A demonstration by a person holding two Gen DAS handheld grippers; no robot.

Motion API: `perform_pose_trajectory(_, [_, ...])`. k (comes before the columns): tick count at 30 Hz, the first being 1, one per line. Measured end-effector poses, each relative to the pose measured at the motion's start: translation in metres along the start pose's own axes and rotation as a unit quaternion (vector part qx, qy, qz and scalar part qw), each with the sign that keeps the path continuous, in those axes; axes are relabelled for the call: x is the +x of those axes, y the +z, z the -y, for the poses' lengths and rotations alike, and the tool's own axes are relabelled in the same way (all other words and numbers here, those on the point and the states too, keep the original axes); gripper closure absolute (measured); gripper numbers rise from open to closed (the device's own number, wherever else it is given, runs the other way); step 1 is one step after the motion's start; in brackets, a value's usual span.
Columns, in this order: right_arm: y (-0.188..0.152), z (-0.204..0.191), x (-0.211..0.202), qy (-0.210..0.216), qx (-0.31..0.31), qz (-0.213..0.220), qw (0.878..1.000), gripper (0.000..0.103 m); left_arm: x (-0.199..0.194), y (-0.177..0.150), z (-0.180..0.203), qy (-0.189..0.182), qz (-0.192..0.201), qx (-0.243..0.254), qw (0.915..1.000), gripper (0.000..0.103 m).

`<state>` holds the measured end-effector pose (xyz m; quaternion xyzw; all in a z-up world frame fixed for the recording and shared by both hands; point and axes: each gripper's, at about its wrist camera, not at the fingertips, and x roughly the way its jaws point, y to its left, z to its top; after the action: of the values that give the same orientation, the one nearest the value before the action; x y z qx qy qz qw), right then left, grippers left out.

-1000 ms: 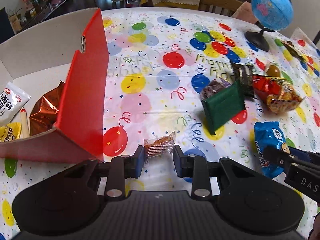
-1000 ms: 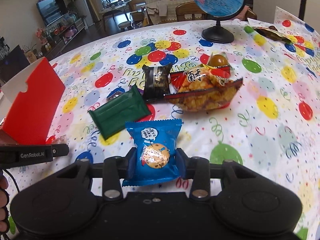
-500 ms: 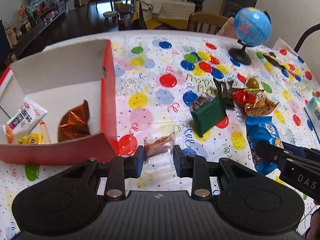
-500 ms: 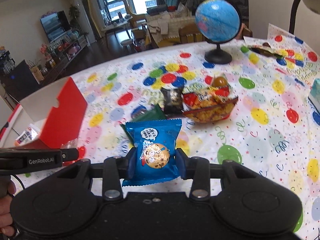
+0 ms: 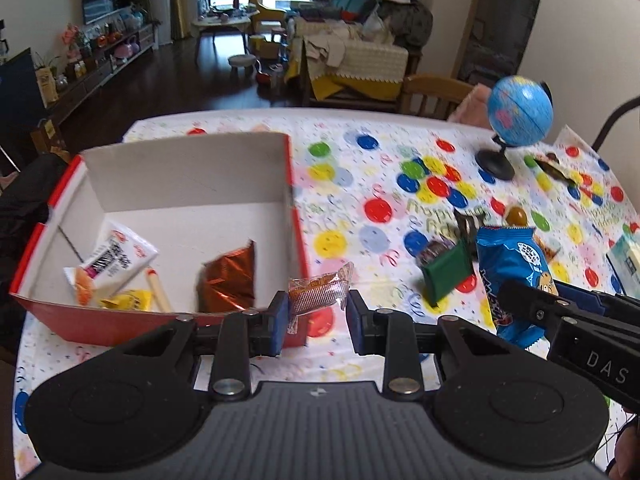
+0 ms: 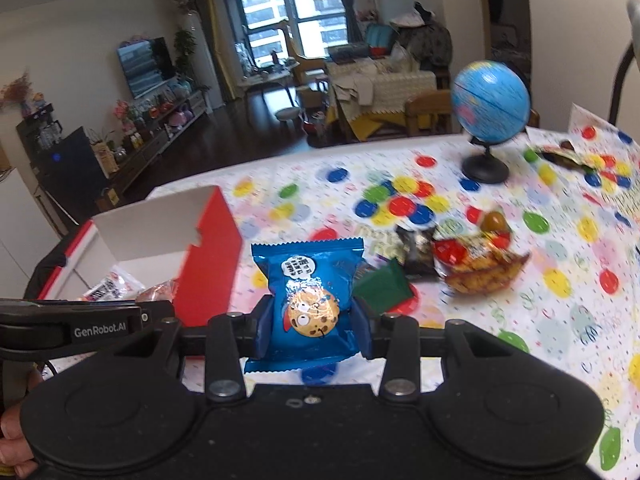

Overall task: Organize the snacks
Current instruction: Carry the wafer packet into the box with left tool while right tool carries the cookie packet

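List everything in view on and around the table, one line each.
box: one, red outside and white inside, table's left side
snacks in the box: several; white, yellow, copper-brown
clear-wrapped snack: one, orange-brown, in the left gripper
cookie packet: one, blue, in the right gripper
green packet: one, mid-table
black packet: one, behind the green one
red-orange snack bag: one, beside the black packet
globe: one, blue, far right
left gripper: black, blue pads
right gripper: black, blue pads
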<state>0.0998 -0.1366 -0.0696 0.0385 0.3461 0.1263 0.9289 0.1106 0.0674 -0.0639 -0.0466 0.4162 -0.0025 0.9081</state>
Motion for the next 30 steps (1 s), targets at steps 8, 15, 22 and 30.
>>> perform_pose_trajectory(8, [0.011, -0.040, 0.004, 0.019, -0.027, 0.013, 0.999, 0.064, -0.017, 0.007, -0.035, 0.014, 0.023, -0.023, 0.9994, 0.073])
perform_pose_trajectory(15, [0.022, -0.077, 0.014, 0.038, -0.055, 0.018, 0.998, 0.064, -0.022, 0.013, -0.069, 0.031, 0.034, -0.041, 0.9981, 0.073])
perform_pose_trajectory(22, [0.027, -0.111, 0.036, 0.051, -0.080, 0.006, 0.995, 0.064, -0.018, 0.018, -0.104, 0.054, 0.034, -0.058, 0.9963, 0.073])
perform_pose_trajectory(30, [0.028, -0.143, 0.066, 0.055, -0.112, -0.015, 0.992, 0.064, -0.004, 0.022, -0.143, 0.083, 0.021, -0.084, 0.9928, 0.073])
